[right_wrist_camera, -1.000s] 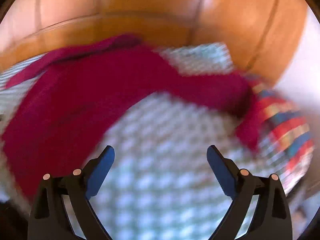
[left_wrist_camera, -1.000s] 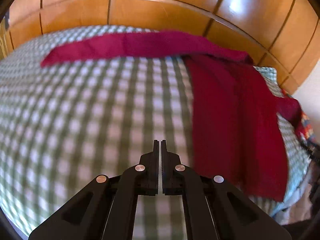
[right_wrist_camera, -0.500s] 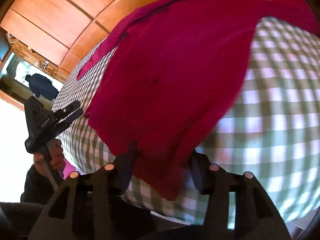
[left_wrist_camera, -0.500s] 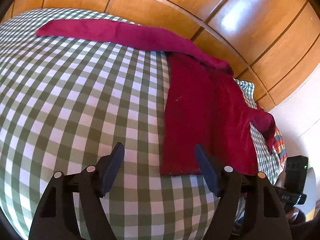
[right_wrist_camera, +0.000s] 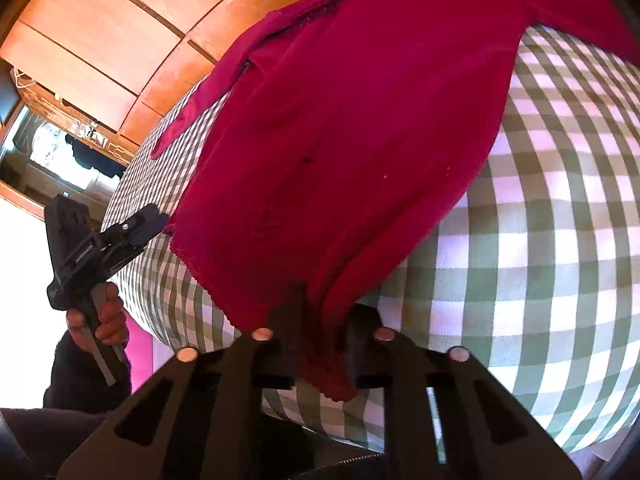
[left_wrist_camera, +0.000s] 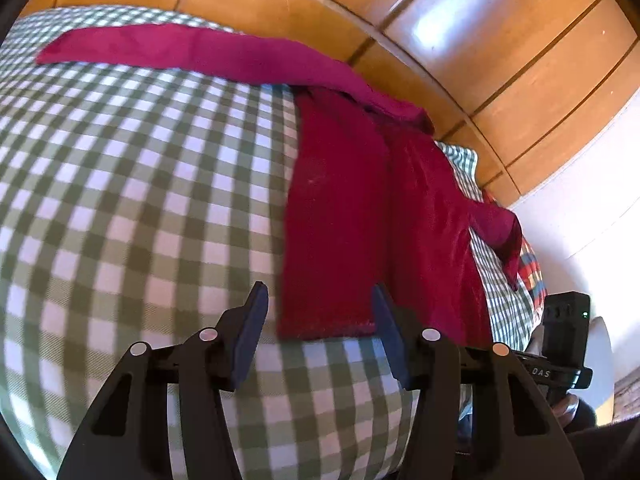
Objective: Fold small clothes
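A dark red long-sleeved garment lies on a green-and-white checked bed cover, one sleeve stretched left along the far edge. My left gripper is open, its jaws on either side of the garment's near hem corner, just above the cover. My right gripper is shut on the bunched hem at the garment's other near corner. The left gripper also shows in the right wrist view, held in a hand at the bed's edge.
A wooden panelled headboard runs behind the bed. A striped multicoloured cloth lies at the bed's right edge. A white wall stands to the right. A window area shows beyond the bed.
My left gripper opened and moved up to the garment's near hem corner. My right gripper swung to the other hem corner and shut on it.
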Demonstrator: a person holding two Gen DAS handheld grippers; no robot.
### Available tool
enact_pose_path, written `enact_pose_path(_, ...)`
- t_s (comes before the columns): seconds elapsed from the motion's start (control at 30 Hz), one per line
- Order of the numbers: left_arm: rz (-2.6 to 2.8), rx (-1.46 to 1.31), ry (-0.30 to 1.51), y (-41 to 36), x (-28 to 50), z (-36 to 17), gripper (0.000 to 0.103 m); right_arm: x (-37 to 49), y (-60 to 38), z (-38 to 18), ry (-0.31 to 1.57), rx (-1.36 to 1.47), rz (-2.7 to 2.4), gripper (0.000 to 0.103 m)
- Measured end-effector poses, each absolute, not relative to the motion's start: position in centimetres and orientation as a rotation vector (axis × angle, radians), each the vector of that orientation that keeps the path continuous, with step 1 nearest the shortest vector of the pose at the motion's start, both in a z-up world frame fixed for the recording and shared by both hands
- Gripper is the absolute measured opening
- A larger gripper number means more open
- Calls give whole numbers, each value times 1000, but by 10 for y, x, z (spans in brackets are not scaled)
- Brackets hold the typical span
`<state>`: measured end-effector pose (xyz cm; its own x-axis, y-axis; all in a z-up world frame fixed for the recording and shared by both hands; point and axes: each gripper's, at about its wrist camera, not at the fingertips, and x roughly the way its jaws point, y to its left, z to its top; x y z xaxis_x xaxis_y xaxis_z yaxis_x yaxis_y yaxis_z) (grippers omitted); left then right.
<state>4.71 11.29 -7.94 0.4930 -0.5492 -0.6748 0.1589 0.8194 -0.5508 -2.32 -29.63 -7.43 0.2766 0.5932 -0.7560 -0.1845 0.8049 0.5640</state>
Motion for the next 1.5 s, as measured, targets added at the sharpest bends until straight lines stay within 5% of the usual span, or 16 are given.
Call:
enact_pose_path(0.1,-433,-403,1023,98,61,-87,12,-23,-299,-68,1167,377,533,11)
enact_pose_path(0.17,-421,-351,1012,89,62,-82,5,-24,-305,-56,1135,361,521,10)
enact_pose_path(0.47,-442,-386,874,120,12,-22,5,-50,-384,12,997,203,430,10)
enact_pose_path(0.8,-453,-322,1089,103,-65,-79,4,-84,-442,-50,1200,110,229,10)
enact_pose_path(0.93,-414,-301,1043,108,-56,-64,5,-80,-446,-41,1166,107,175,43)
enact_pose_path(1.03,-235,-204,962,128,-35,-46,5,-75,-445,-18,1074,87,113,57)
enact_pose_path(1.23,158,-51,854,193,23,-37,37,-50,-386,6,966,106,235,64)
enact_pose_path(1.5,231,425,768,192,88,-54,38,-11,-280,-32,1067,55,421,64)
